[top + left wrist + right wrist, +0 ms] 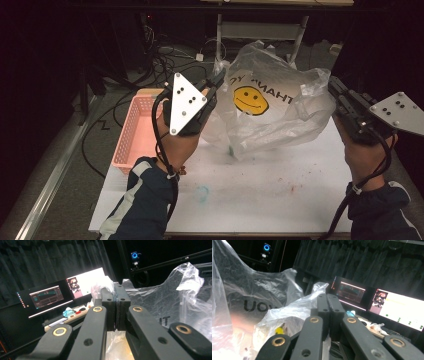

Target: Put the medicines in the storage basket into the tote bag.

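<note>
A clear plastic bag (280, 125) with a yellow smiley face and black lettering hangs above the white table (260, 200), stretched between both grippers. My left gripper (219, 77) is shut on the bag's left top edge. In the left gripper view its jaws (115, 290) are pressed together with crumpled plastic sticking out above them, and the bag (160, 302) spreads to the right. My right gripper (332, 82) is shut on the bag's right top corner. Its jaws (327, 298) pinch a fold of the bag (262, 305) in the right gripper view. A small yellow item shows through the plastic there.
A pink slatted basket (131, 135) stands at the table's left edge, behind my left hand. Cables lie on the floor beyond it, and a stand's white legs (300, 35) rise behind the bag. Lit monitors (397, 305) sit on a desk farther off.
</note>
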Demonstrator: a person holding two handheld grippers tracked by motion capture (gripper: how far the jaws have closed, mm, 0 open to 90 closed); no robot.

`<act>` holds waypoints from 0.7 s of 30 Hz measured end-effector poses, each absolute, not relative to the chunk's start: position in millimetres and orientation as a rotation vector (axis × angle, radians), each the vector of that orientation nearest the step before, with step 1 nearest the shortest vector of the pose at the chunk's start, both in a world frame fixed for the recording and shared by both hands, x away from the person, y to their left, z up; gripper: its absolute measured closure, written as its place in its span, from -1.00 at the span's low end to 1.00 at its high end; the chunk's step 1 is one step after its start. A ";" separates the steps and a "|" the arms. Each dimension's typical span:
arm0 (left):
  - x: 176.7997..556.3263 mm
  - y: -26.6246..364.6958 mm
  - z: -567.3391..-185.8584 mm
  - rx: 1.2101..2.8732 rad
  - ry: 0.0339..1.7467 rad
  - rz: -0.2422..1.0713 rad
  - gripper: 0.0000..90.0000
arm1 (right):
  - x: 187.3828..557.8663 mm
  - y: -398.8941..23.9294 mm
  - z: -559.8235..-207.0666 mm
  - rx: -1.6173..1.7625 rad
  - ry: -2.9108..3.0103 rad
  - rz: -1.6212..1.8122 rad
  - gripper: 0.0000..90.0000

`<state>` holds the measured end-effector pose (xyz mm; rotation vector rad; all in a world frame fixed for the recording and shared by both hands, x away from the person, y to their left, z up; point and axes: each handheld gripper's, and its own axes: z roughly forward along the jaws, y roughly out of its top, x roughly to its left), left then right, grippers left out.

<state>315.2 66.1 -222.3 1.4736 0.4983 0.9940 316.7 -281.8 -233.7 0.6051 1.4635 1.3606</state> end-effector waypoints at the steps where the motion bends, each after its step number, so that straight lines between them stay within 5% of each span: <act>1: 317.6 65.0 -223.7 1.477 0.501 0.993 0.92 | 317.9 -281.2 -233.9 0.604 1.458 1.352 1.00; 21: 396.7 72.8 -232.8 1.501 0.681 1.057 0.92 | 398.1 -280.1 -238.4 0.754 1.442 1.207 1.00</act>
